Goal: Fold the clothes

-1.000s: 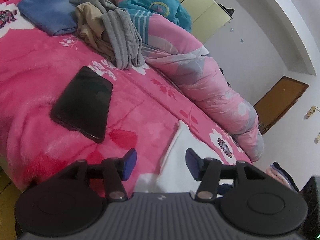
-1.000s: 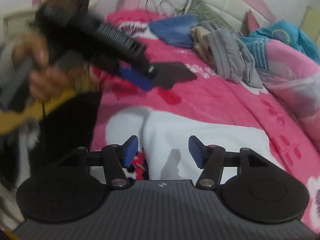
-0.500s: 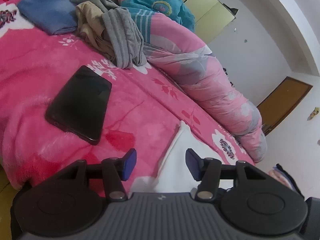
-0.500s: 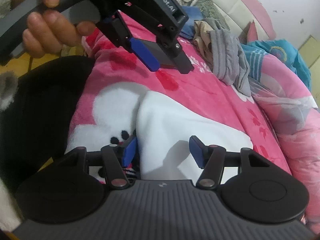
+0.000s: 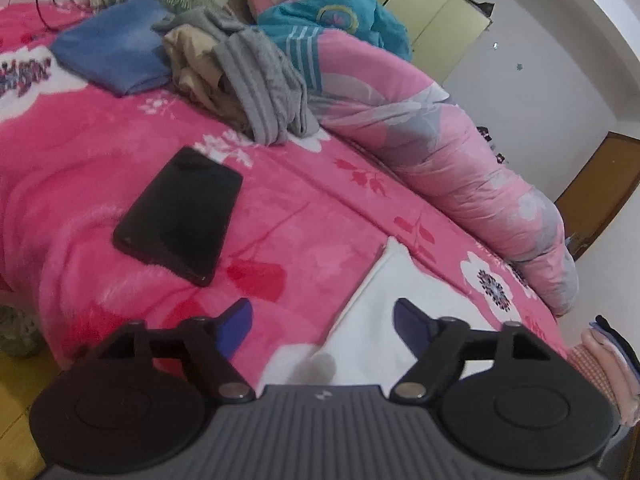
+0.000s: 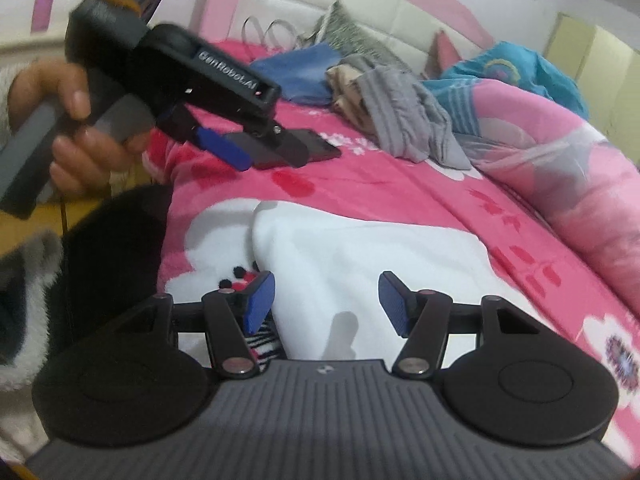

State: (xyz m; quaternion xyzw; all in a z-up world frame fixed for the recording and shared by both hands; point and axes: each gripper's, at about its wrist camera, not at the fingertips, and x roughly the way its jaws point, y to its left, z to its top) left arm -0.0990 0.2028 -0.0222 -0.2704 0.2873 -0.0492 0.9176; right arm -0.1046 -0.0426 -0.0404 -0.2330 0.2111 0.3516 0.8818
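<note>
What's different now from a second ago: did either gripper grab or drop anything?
Neither grabbed anything. The left gripper is opening its jaws wider than a second ago, with nothing pinched; the white garment only lies below them. The right gripper has the same open gap, empty, above that garment. Seen from the right wrist, the hand holding the left gripper shifted. The phone and the clothes pile stayed put.

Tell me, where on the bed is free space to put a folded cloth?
Free: the pink blanket between the phone, the white garment and the rolled quilt. Also left of the phone. Crowded: the far end, with the blue cloth and the grey-beige heap.
</note>
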